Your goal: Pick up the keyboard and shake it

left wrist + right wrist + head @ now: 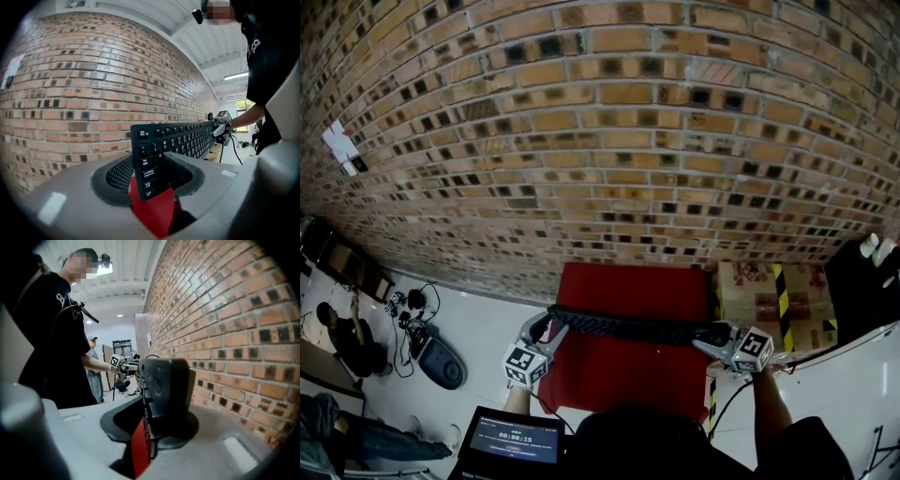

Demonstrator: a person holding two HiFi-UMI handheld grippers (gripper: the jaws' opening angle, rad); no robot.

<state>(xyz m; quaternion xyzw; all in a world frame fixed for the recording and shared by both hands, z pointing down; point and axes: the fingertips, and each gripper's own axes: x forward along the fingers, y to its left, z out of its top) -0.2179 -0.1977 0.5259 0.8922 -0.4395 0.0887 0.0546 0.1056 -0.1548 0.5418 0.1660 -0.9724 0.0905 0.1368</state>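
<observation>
Left gripper (546, 326) and right gripper (715, 337) clamp the ends of the keyboard (633, 328), lengthwise left-right.

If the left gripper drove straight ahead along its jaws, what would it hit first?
The keyboard clamped in the left gripper; it runs straight ahead, and the right gripper at its far end looks like the next thing.

Red table (619, 384) sits directly under the jaws of left gripper (546, 323) and right gripper (717, 339). Cardboard box (750, 291) stands beside it, just outboard of the right jaws.
</observation>
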